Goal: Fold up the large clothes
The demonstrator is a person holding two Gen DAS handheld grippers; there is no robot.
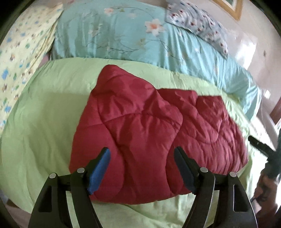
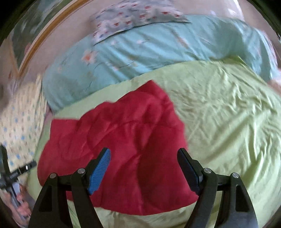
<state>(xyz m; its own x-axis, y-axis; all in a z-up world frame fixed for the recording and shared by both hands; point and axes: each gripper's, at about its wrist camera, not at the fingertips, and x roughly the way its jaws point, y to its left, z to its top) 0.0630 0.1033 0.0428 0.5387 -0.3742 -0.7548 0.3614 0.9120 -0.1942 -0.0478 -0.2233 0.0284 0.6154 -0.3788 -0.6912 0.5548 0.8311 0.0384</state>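
A dark red quilted garment [image 1: 149, 133] lies folded into a bundle on the light green bedspread [image 1: 43, 122]. My left gripper [image 1: 142, 152] hangs above its near edge, open, with nothing between the blue pads. The right wrist view shows the same red garment [image 2: 123, 140] below my right gripper [image 2: 144, 154], which also stands open and holds nothing. The tip of the right gripper [image 1: 256, 143] shows at the right edge of the left wrist view. The left gripper [image 2: 10, 175] and the hand holding it appear at the left edge of the right wrist view.
A teal floral duvet [image 1: 123, 38] lies across the far part of the bed, with a grey patterned pillow [image 1: 198, 22] on it. A yellow patterned pillow [image 1: 22, 52] sits at the left. A wall with a wooden frame [image 1: 228, 7] stands behind.
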